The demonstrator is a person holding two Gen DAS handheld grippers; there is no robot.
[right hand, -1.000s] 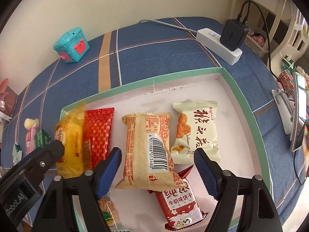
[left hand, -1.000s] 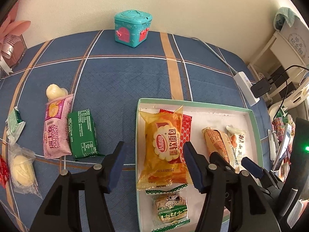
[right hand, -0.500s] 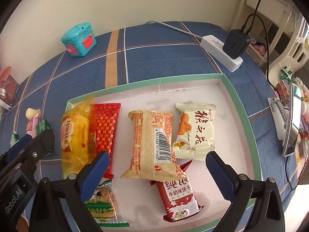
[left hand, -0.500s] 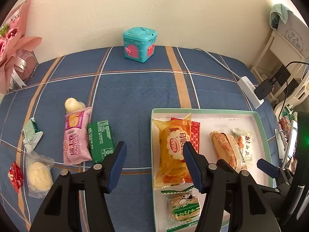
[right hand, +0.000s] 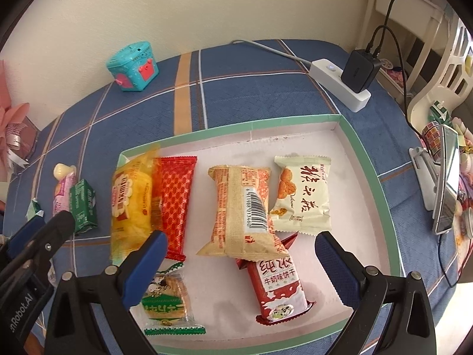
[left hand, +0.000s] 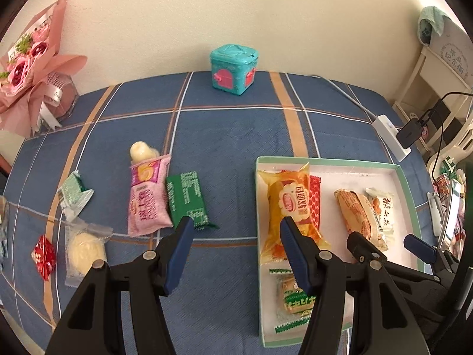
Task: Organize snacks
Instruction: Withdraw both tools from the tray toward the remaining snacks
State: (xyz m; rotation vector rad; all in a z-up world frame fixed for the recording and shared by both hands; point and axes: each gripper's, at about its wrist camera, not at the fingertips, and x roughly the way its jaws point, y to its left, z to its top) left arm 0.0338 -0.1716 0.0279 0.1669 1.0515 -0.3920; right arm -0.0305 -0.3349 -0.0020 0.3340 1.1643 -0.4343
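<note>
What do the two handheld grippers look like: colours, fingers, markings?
Both match: the left gripper and right gripper have black plastic arms with silver pivot screws and blue textured fingers. White "nRobot.AI" lettering shows on the left gripper's body in the right wrist view. No hands, sleeves or gripper cables visible.

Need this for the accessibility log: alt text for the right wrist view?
Open right gripper hovers empty over a green-rimmed tray holding six snack packets, including a tan barcode packet. More snacks lie left on the blue plaid cloth.

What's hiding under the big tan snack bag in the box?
Under the tan snack bag a red milk-biscuit packet pokes out, its top end covered. Whether anything else lies beneath cannot be seen.
</note>
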